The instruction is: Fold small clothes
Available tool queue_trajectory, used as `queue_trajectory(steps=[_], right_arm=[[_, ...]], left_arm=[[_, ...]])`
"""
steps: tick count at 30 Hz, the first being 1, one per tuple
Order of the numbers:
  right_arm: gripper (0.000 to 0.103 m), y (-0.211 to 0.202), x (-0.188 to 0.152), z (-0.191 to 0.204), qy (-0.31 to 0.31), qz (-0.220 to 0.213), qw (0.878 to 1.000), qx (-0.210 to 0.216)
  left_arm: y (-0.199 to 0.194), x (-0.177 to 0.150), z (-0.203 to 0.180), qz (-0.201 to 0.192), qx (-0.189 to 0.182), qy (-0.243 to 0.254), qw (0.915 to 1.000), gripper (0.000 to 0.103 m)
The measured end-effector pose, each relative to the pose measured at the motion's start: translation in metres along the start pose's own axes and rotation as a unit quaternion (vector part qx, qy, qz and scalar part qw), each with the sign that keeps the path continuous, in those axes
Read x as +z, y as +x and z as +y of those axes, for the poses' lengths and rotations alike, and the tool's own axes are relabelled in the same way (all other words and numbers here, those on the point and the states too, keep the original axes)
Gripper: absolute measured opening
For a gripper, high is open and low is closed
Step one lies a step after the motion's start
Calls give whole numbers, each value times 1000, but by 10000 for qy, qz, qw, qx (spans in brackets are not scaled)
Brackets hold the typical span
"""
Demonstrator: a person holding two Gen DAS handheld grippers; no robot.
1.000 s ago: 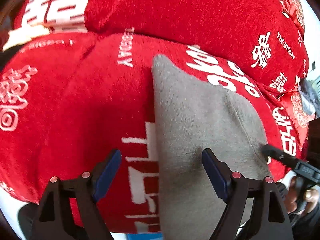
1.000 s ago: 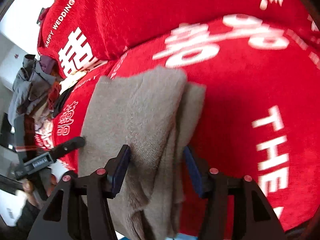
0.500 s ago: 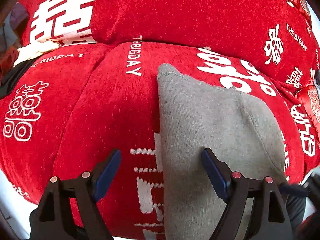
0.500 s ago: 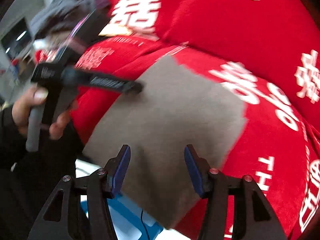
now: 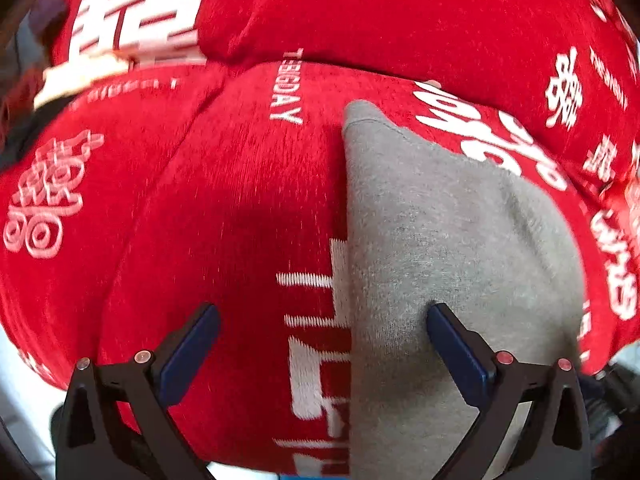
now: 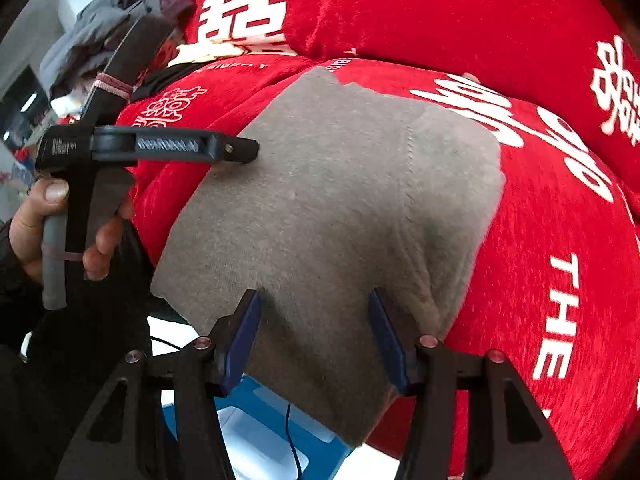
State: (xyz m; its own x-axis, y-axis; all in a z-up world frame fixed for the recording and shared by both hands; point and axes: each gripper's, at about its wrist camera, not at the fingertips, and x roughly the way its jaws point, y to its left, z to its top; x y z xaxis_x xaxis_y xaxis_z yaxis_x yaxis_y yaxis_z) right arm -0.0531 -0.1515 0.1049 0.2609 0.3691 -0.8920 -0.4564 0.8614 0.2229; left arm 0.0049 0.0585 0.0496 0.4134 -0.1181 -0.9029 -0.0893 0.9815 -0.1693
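Observation:
A small grey garment (image 5: 452, 264) lies folded flat on the red sofa seat, its near end hanging over the front edge. In the right wrist view the grey garment (image 6: 340, 200) fills the middle. My left gripper (image 5: 322, 340) is open and empty, its right finger over the garment's left edge. My right gripper (image 6: 314, 328) is open and empty over the garment's near end. The left gripper (image 6: 240, 150) also shows in the right wrist view, held by a hand, its tip at the garment's left edge.
The red sofa cover (image 5: 200, 220) with white lettering spans the seat, with back cushions (image 5: 380, 12) behind. A pile of grey clothes (image 6: 112, 28) lies at the far left. A blue and white box (image 6: 256, 432) sits below the sofa's front edge.
The right gripper has let go of the garment and pulled back; the garment now lies flat. The left gripper has shifted slightly and stays open.

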Motion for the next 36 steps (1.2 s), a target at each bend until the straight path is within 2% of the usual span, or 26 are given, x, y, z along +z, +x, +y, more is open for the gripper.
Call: queue_trajectory(steps=[3,5,7,9,13,16,18,21,24,26,31,32,33,36], right_arm=[[60,-10,0,3,33,-86,9999,-125],[60,-15,3,6,-33,-177,9998,-120],[61,-10,5,8,-89,-112,9996,-249],[61,0,4,3,13,26,9994,-358],[61,-10,0,2,118,-106,9993,-340],[61,-30,-6,0,172,-333,9988,-329],[61,-39,-13,-9,331,-418,9982,-272],[61,-47,-28,-21,537,-448,9975,-65],[61,-49,-46,-26,611,-437,9970,162],[61,-50,-55,-26,618,-522,9963,286],[60,-39,-64,-36,807,-548,9924,745],[59,-36,-63,-36,779,-541,9921,821],[57,-33,-62,-36,745,-531,9918,897],[53,-27,-57,-32,588,-531,9910,1080]], left_arm=[[-16,4,0,-266,-30,51,9996,103],[-17,13,-5,-308,96,177,9993,103],[-2,23,-10,-123,501,330,9981,103],[15,26,-11,77,591,412,9974,103],[6,42,-12,143,432,222,9987,103],[-16,58,-31,-58,71,422,9991,103],[-22,71,-50,-60,-179,629,9978,103],[-21,86,-91,114,-502,1141,9921,103],[-11,91,-138,287,-537,1901,9799,103],[3,90,-162,581,-645,2127,9732,103],[33,84,-187,1015,-638,2040,9716,103],[37,83,-187,1084,-636,1969,9723,99],[41,82,-187,1128,-623,1922,9729,90],[48,84,-185,1281,-628,1720,9747,84]])
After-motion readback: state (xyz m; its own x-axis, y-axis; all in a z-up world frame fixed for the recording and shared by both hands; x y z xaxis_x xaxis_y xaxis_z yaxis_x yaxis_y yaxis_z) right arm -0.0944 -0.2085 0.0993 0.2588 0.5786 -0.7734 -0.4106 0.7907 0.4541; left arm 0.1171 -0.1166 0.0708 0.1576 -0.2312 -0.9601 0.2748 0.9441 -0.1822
